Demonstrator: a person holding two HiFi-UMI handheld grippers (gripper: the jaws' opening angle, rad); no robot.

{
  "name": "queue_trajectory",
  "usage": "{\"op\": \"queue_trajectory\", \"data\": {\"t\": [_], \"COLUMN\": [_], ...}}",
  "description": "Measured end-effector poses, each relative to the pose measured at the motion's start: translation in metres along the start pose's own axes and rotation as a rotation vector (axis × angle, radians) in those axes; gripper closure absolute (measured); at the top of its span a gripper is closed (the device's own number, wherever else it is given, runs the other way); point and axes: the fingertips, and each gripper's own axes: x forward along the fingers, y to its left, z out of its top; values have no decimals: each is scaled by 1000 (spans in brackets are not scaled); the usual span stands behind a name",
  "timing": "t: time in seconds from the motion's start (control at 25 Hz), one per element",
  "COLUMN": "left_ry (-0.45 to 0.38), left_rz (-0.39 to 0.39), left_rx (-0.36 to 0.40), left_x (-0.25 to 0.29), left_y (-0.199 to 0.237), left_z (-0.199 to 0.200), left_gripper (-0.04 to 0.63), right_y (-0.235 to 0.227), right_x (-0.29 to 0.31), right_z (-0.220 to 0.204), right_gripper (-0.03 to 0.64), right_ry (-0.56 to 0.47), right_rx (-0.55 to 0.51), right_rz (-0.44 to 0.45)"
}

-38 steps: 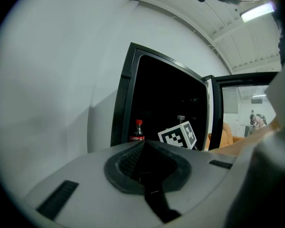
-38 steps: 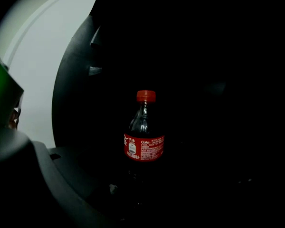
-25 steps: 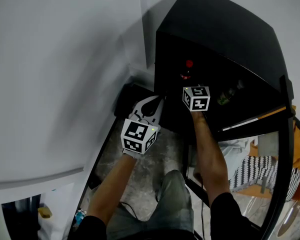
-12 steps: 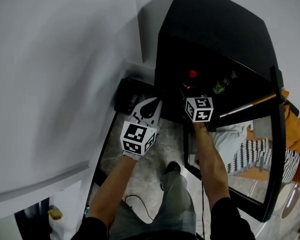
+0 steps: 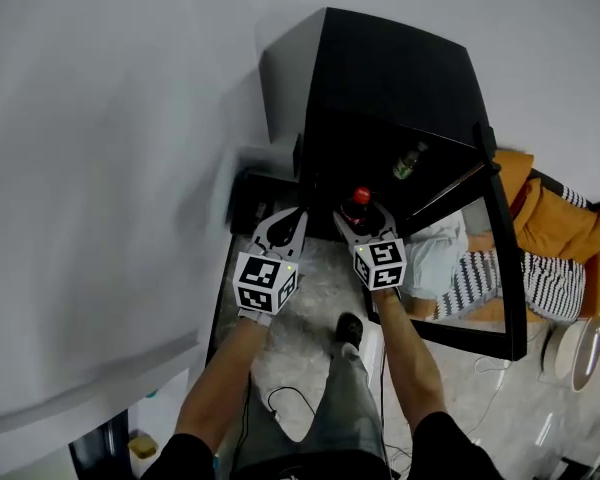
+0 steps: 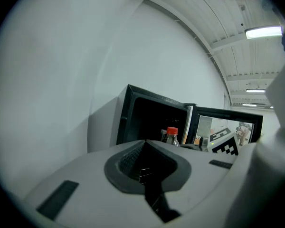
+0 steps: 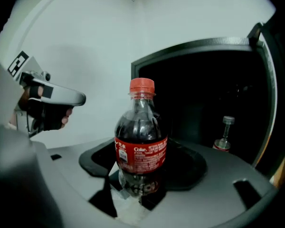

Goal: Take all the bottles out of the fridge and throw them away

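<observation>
- Head view, from the left: left gripper (image 5: 283,230) has its jaws together, nothing in them.
- Right gripper (image 5: 362,218) clamps a cola bottle (image 5: 360,197), just outside the fridge (image 5: 380,68); it is not yet thrown away.
- Second bottle (image 7: 223,136) stands inside, to be taken.
- Deeper shelves are too dark to judge.

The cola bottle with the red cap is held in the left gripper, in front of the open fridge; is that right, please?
Not quite. The cola bottle is in the right gripper, not the left: the right gripper view shows its jaws closed on the bottle's lower part. The left gripper is shut with nothing between its jaws in the left gripper view. The rest holds: red cap, in front of the open fridge.
</observation>
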Motion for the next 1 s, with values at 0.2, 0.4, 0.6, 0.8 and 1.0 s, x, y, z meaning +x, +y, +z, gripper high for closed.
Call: {"op": "queue_trajectory", "data": {"t": [0.2, 0.4, 0.6, 0.8, 1.0], "left_ry": [5, 33, 6, -50, -75], "left_rz": [-23, -31, -56, -67, -38], "left_rx": [-11, -34, -13, 33, 45], "left_x": [-41, -79, -103, -112, -122], "left_y": [-23, -39, -52, -54, -38], "left_z": [44, 79, 123, 161, 171], "left_gripper": [594, 594, 594, 594, 594], "right_y": [26, 50, 72, 85, 102], "right_x": [-68, -130, -169, -174, -158], "right_z": [54, 118, 171, 205, 219], "right_gripper": [307, 307, 307, 307, 307], "right_ry": [-5, -14, -43, -80, -92], "right_rx": [32, 43, 11, -38, -67], "right_rz": [-30, -45, -31, 2, 53]}}
